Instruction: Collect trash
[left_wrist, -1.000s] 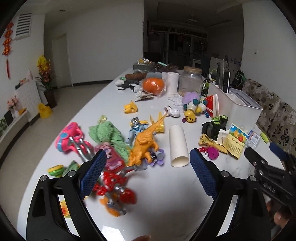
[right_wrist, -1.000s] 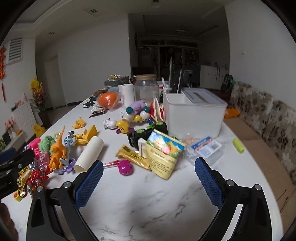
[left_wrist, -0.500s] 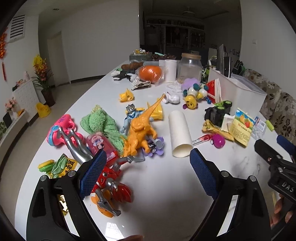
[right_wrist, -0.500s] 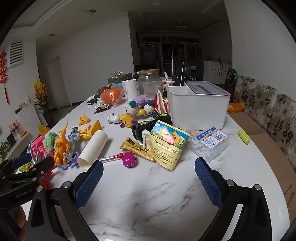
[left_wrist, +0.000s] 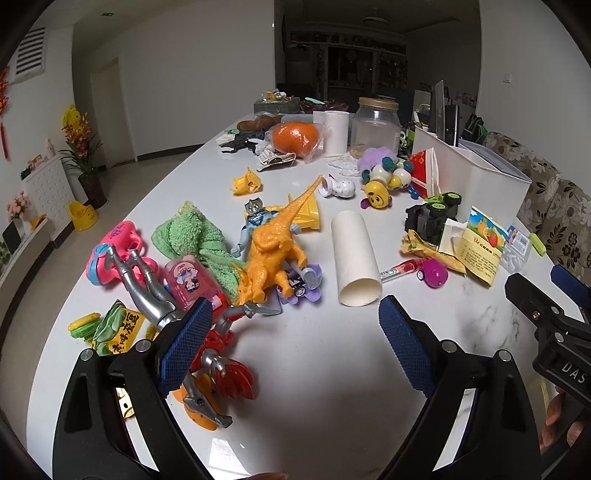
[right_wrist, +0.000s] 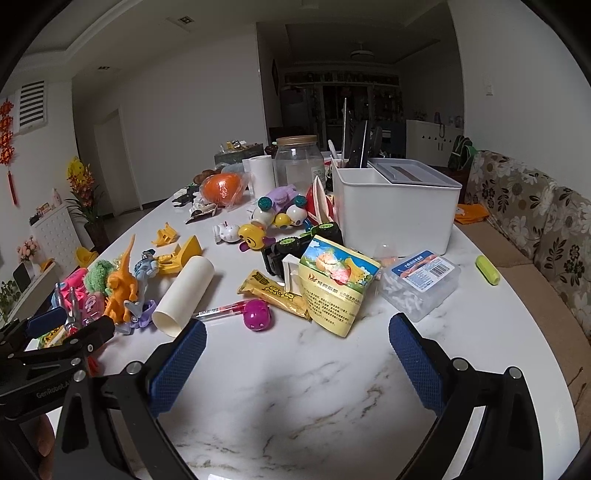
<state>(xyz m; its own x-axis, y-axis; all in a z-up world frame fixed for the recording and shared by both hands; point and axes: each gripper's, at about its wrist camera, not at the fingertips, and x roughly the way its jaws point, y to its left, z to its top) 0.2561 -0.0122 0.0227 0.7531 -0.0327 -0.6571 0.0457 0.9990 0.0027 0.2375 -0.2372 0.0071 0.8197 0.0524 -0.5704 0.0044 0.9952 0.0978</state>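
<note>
Both the left gripper (left_wrist: 291, 343) and right gripper (right_wrist: 297, 360) are held wide open and empty, and, with the yellow snack bag (right_wrist: 334, 286) wedged just beside the cardboard tube (right_wrist: 184, 291) among toys on the counter (right_wrist: 295, 406), a toy could be grabbed instead.

A white grey-veined marble counter (right_wrist: 295, 387) carries an orange plastic dinosaur (left_wrist: 271, 254), a cream cardboard tube (left_wrist: 354, 258) and a yellow printed snack pouch (right_wrist: 334, 288).

Left tool (left_wrist: 291, 332) and right tool (right_wrist: 297, 341) both gape empty.
</note>
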